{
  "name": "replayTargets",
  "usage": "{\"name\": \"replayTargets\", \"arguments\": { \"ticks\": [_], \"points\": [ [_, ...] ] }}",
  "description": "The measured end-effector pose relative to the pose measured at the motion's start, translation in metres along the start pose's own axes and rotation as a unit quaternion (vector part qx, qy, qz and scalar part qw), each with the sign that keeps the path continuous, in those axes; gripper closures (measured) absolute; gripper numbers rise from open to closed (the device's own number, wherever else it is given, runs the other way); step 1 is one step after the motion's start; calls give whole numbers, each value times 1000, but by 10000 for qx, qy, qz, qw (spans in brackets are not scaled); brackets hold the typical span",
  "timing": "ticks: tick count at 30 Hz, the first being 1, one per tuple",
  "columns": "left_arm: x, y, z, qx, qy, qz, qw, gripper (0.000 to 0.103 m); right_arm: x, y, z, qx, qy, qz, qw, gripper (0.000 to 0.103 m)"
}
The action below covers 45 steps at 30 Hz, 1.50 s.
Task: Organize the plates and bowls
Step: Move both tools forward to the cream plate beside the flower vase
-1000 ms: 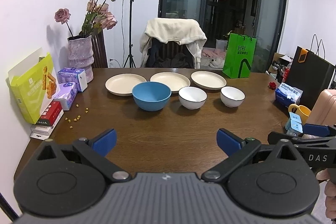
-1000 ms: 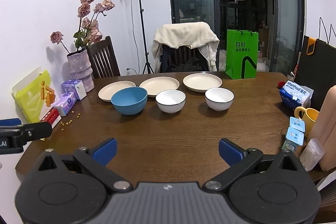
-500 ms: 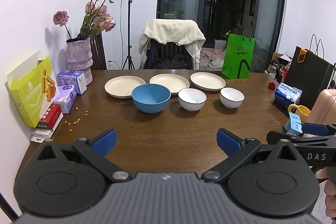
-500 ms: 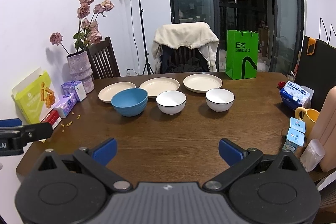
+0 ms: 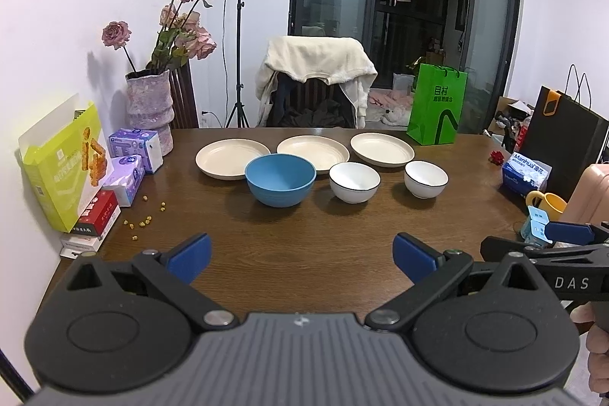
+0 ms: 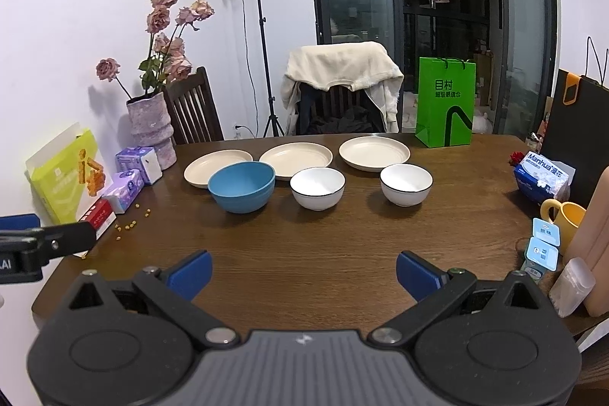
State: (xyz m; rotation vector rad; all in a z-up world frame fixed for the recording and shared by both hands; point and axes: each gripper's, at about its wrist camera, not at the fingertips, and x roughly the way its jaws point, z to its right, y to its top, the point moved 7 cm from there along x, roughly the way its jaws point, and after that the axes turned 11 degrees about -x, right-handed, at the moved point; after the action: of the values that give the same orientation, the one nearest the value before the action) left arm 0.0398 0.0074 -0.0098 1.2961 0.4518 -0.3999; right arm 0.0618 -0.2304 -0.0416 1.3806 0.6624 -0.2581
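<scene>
On the dark brown wooden table (image 5: 304,234), three round cream plates lie in a row along the far side: the left plate (image 5: 228,158), the middle plate (image 5: 316,149) and the right plate (image 5: 381,148). Just near of them stand three bowls: a deep matte blue bowl (image 5: 280,183) and two glossy white bowls with thin dark rims, one in the middle (image 5: 354,181) and one to the right (image 5: 426,179). The blue bowl hides the adjoining edges of the left and middle plates; whether it touches them cannot be told. All dishes sit upright and look empty.

The left gripper (image 5: 300,255) hovers over the near table edge, blue-padded fingers spread wide, grasping nothing. The right gripper (image 6: 302,271) is likewise released and empty. Its body is cut off at the right margin of the left wrist view, where part of a hand (image 5: 597,360) shows.
</scene>
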Motion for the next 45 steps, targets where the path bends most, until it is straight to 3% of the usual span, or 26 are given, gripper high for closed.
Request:
{"name": "replayTargets", "arguments": {
  "ticks": [21, 33, 45],
  "points": [
    [29, 24, -6, -56, 81, 15, 10000, 0, 33, 27, -4, -88, 125, -18, 9999, 0],
    [81, 57, -10, -160, 274, 23, 9995, 0, 94, 62, 0, -159, 370, -78, 9992, 0],
    [139, 94, -23, -502, 721, -10, 9961, 0, 169, 107, 3, -351, 810, -233, 9958, 0]
  ]
}}
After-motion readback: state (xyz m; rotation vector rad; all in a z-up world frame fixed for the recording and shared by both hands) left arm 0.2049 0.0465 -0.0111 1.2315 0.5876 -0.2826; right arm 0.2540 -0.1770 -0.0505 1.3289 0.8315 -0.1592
